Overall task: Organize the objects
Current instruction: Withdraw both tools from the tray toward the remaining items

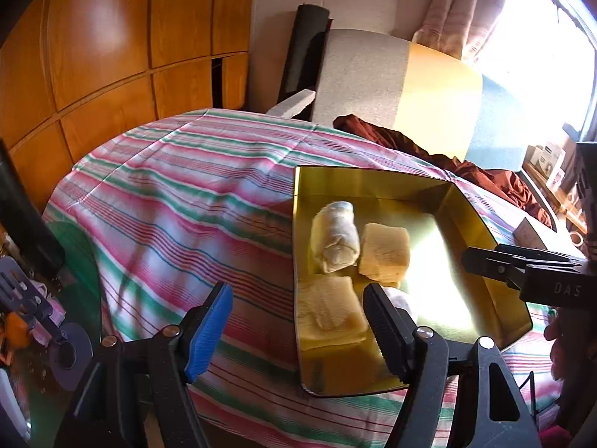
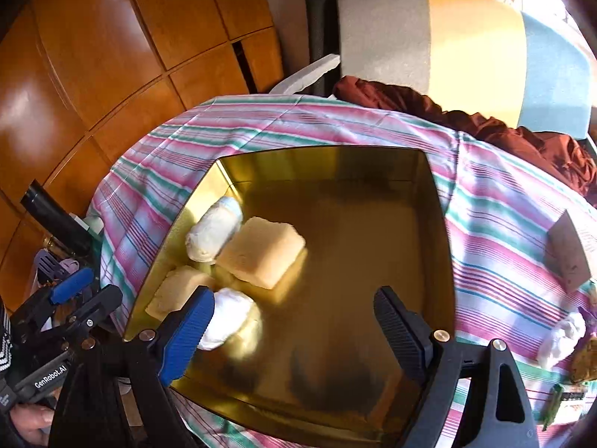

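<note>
Blue and black fingers of the left gripper point(image 1: 298, 330) fill the bottom of the left wrist view, spread apart with nothing between them. They straddle the near left wall of the gold tin point(image 1: 296, 224), one finger over the striped cloth point(image 1: 168, 194), the other over the tin's inside. Inside the tin, toward its left wall, lie a rolled white bundle point(image 1: 335, 240), a yellow folded block point(image 1: 384, 254) touching it, and a second yellow block point(image 1: 330, 315) nearer the camera. At the tin's right wall the right gripper point(image 1: 522, 265) reaches in from the side.

From the right wrist view, that gripper's point(image 2: 294, 330) fingers stand wide over the tin's bare floor — nothing held. Just beside its blue finger lies a white bundle point(image 2: 227, 317), touching the near block point(image 2: 179, 293); the other bundle point(image 2: 214, 229) and block point(image 2: 261, 252) sit farther in. Outside the tin, well to its right on the cloth, another white bundle point(image 2: 561, 339) waits.

That stray bundle looks like the next pick. To do it well — lift clear of the tin's wall before swinging right, pinch the soft bundle across its middle, then set it down on the bare floor right of the pile, not on top.
</note>
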